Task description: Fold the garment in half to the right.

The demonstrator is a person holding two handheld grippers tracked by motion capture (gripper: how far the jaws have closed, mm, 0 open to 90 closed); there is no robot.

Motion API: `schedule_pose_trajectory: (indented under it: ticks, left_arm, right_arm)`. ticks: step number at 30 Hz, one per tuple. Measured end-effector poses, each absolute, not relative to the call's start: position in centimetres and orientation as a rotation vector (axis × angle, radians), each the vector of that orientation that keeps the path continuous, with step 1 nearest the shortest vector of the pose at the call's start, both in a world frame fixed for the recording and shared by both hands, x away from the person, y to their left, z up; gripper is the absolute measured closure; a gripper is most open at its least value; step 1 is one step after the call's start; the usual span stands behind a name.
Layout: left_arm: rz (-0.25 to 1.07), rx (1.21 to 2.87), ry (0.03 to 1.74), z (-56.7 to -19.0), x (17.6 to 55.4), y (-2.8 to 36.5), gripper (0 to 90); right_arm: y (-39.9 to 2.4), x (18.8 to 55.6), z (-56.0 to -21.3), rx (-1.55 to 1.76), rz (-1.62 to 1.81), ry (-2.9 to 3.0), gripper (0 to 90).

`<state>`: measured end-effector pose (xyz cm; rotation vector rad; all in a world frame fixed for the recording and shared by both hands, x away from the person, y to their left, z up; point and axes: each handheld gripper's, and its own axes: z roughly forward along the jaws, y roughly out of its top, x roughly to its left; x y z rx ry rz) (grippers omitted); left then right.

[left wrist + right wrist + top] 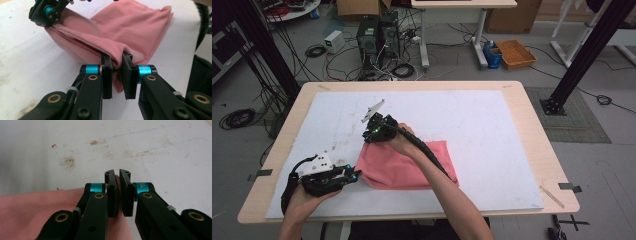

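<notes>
Jaws of both grippers pinch the pink cloth point(130, 27).

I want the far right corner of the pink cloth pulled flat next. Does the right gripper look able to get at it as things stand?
Probably not right away: the right gripper is shut on the pink cloth at its left end. Once it lets go, the way along the white mat looks free.

Black tool point(117, 75), teal collars, brass screws
</notes>
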<state>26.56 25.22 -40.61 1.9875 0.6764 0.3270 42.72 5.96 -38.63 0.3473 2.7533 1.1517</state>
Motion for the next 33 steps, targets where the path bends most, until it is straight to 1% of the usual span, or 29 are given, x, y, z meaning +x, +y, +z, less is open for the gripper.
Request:
schedule_pose_trajectory:
  ticks: [6, 16, 27, 33]
  left_arm:
    - [0.302, 1.974, 0.651, -40.7, 27.2, 22.9, 80.0]
    - [0.262, 1.987, 0.580, -41.1, 28.5, 17.1, 79.9]
    - [0.227, 2.000, 0.542, -42.0, 29.6, 11.4, 79.9]
    - [0.213, 2.014, 0.529, -42.5, 29.8, 9.3, 79.9]
  right_arm:
    - [3.6, 43.0, -38.2, 0.372, 1.142, 2.747, 85.6]
    - [-1.2, 43.0, -37.9, 0.418, 1.121, 2.713, 85.7]
    - [-6.5, 42.9, -38.2, 0.488, 1.082, 2.683, 85.7]
    - [-8.7, 42.9, -38.6, 0.523, 1.067, 2.682, 85.7]
